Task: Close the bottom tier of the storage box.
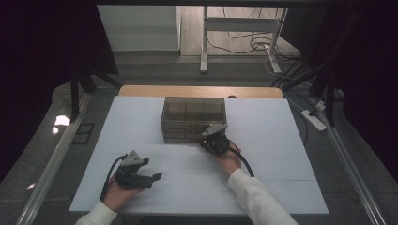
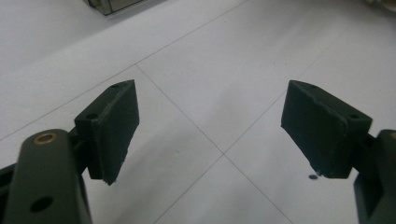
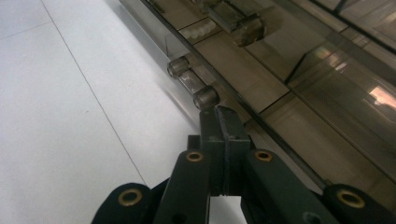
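A white table (image 1: pixel 141 122) seen from above, with a smoky, see-through drawer box (image 1: pixel 193 118) standing near its middle, toward the far edge. Two sleeved arms come in from the bottom, each hand holding a black two-jaw gripper.

The right gripper (image 1: pixel 215 140) is at the box's lower front, on its right side. In the right gripper view, the right gripper (image 3: pixel 225 122) has its two jaws pressed flat together with nothing between them, and their tips sit just below a small clear drawer handle (image 3: pixel 193 85) (touching or not, I cannot tell).

The left gripper (image 1: pixel 155 177) rests low over the table at the near left, well apart from the box. In the left gripper view, the left gripper (image 2: pixel 210 123) is spread wide, bare white table showing between its jaws.
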{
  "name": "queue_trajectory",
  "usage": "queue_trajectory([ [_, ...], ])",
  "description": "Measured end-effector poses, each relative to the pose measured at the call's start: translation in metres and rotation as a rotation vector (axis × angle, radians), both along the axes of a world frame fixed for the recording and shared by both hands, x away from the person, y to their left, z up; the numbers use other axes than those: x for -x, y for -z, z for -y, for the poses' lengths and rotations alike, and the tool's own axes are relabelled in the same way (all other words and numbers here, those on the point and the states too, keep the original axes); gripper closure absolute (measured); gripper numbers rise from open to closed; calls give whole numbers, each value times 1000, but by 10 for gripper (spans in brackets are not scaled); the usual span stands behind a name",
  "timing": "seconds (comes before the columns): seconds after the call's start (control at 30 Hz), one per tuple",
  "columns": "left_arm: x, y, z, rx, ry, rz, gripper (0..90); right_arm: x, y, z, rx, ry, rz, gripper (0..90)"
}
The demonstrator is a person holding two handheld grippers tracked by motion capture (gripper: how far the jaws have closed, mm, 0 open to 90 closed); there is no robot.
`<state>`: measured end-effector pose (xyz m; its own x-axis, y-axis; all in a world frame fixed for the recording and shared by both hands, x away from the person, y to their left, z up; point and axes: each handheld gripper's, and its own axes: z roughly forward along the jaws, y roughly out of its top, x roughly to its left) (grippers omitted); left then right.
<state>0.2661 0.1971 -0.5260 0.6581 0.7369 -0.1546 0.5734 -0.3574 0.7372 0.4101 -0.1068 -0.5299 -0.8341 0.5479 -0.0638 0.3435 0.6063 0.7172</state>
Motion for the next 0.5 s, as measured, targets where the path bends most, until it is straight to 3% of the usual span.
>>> queue_trajectory([
  [0.5,0,0,0,-1,0,1,199,-5,-1,1,-3,9,11,894],
])
